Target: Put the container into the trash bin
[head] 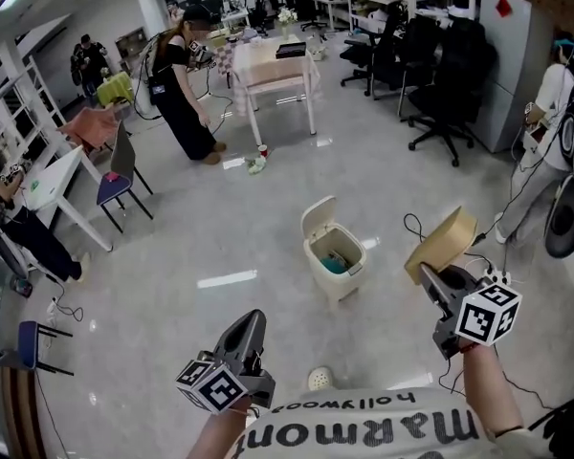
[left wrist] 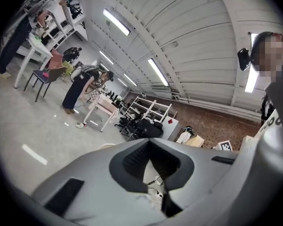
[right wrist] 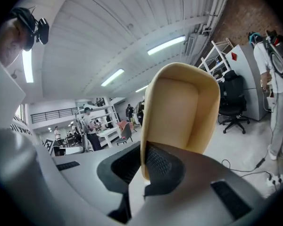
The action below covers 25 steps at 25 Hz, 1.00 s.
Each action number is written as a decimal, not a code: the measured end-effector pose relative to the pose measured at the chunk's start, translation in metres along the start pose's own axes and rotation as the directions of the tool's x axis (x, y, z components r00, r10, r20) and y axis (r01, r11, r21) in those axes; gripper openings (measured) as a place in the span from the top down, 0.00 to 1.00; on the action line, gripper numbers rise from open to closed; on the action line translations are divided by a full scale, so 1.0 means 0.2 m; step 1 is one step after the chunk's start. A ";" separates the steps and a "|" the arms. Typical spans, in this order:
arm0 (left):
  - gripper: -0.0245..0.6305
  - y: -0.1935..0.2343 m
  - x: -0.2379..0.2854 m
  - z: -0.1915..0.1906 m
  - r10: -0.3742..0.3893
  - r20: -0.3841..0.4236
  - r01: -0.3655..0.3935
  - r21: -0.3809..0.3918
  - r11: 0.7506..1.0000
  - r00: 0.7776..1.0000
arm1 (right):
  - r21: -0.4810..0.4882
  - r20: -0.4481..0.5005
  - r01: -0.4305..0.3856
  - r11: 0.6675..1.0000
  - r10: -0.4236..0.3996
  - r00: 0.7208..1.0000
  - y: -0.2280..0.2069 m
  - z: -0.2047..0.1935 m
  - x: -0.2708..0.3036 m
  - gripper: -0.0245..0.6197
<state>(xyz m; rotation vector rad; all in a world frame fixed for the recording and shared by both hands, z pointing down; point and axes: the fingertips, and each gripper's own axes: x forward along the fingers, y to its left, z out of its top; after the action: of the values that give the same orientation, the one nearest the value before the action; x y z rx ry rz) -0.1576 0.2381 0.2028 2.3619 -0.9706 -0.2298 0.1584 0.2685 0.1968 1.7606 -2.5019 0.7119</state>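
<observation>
A tan, shallow container (head: 442, 242) is held up by its lower edge in my right gripper (head: 430, 275), which is shut on it, right of and slightly nearer than the bin. In the right gripper view the container (right wrist: 181, 107) stands upright, its rim pinched at the right gripper (right wrist: 148, 166). The cream trash bin (head: 340, 280) stands on the floor in the middle with its lid (head: 318, 216) flipped up and something teal inside. My left gripper (head: 252, 321) hangs low at the left, shut and empty, its tips meeting in the left gripper view (left wrist: 148, 145).
A person (head: 184, 94) bends beside a white table (head: 273, 65) at the back. Black office chairs (head: 440, 75) stand at the back right, and another person (head: 555, 113) stands at the right edge. A cable (head: 416, 228) lies on the floor near the bin.
</observation>
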 end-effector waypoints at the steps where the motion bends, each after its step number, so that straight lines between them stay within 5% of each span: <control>1: 0.98 0.04 0.03 0.04 -0.010 0.003 0.010 0.001 1.000 1.000 | -0.005 0.006 0.005 1.000 -0.005 1.000 0.01 0.03 0.05 0.95; 11: 0.98 0.39 0.21 0.35 -0.051 0.047 0.050 0.008 0.999 0.998 | -0.063 0.036 0.014 0.998 -0.012 0.999 0.12 0.20 0.46 0.95; 25: 0.98 0.60 0.38 0.23 0.003 -0.036 -0.006 -0.073 0.997 0.999 | 0.031 -0.073 0.030 0.999 -0.027 0.997 -0.05 0.03 0.72 0.95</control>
<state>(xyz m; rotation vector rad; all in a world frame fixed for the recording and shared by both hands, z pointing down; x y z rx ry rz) -0.1906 0.0967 0.2366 2.2891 -0.9346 -0.2165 0.1146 0.1351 0.2319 1.7437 -2.4275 0.8037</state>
